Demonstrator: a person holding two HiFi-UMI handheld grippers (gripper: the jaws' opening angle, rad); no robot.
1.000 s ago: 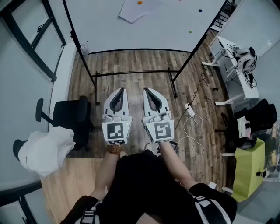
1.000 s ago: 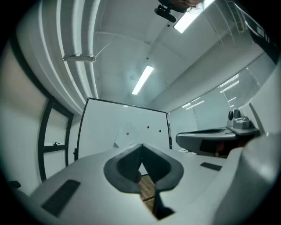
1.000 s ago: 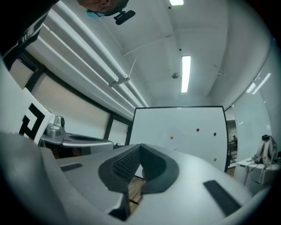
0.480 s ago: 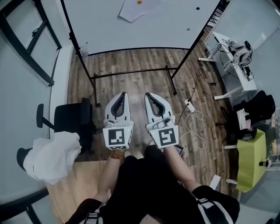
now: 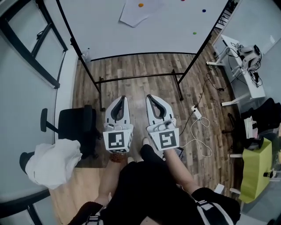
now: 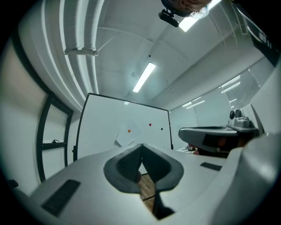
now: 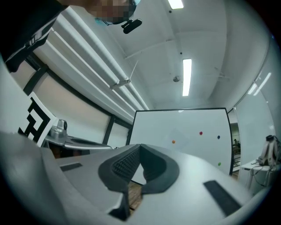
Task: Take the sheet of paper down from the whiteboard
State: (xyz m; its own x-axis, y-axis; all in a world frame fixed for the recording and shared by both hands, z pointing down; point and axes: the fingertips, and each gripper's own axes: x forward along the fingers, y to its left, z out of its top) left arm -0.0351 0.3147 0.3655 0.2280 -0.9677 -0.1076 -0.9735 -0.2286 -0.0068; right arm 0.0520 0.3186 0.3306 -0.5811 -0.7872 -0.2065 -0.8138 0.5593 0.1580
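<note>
The whiteboard (image 5: pixel 145 35) stands straight ahead on a black stand (image 5: pixel 136 77) whose crossbar runs low over the wood floor (image 5: pixel 131 63) and whose two feet reach back toward the person. The floor between the feet is bare up to the board. The sheet of paper (image 5: pixel 134 13) hangs on the board, left of the middle in the head view. It is tilted with one corner pointing down, and an orange magnet (image 5: pixel 140 5) holds it near the top, well apart from both tongs. A blue magnet (image 5: pixel 203 10) and a green magnet (image 5: pixel 194 32) sit further right on the bare board. The left gripper (image 5: pixel 121 99) and the right gripper (image 5: pixel 149 97) are held side by side, low in front of the person and pointing at the board. Each has its jaws closed together with nothing between them. Each gripper's cube shows a black-and-white square marker (image 5: pixel 117 140), and the white print on the person's dark sleeves is too small to read. To the left, a black office chair (image 5: pixel 72 125) stands near the left foot of the stand, with a heap of white cloth (image 5: pixel 52 162) beside it. To the right, a white power strip (image 5: pixel 196 112) and its looping cable lie on the floor beyond the right foot. Further right stand a white desk (image 5: pixel 239 70) with gear on it and a yellow-green bin (image 5: pixel 254 169).
</note>
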